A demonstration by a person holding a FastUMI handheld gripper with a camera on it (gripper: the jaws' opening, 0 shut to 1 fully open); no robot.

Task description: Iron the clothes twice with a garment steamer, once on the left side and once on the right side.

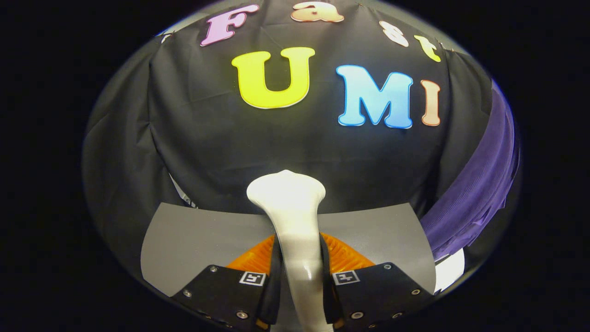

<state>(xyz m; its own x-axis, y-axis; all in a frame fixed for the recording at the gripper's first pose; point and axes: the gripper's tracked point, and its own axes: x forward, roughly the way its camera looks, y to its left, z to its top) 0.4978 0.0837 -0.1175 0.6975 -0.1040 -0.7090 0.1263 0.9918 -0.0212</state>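
The claw (299, 272) is clamped on the white garment steamer (291, 207), its head rising ahead of the fingers over the grey worktop (193, 235); purple clothes (479, 184) hang off to the right.

I can read no word, brand or number on the things in front of me, only two small square coded markers (252, 278), one on each side of my gripper (299, 260), whose fingers press on the white garment steamer (288, 193).

Black cloth wall (295, 147) behind a grey tabletop (193, 235).
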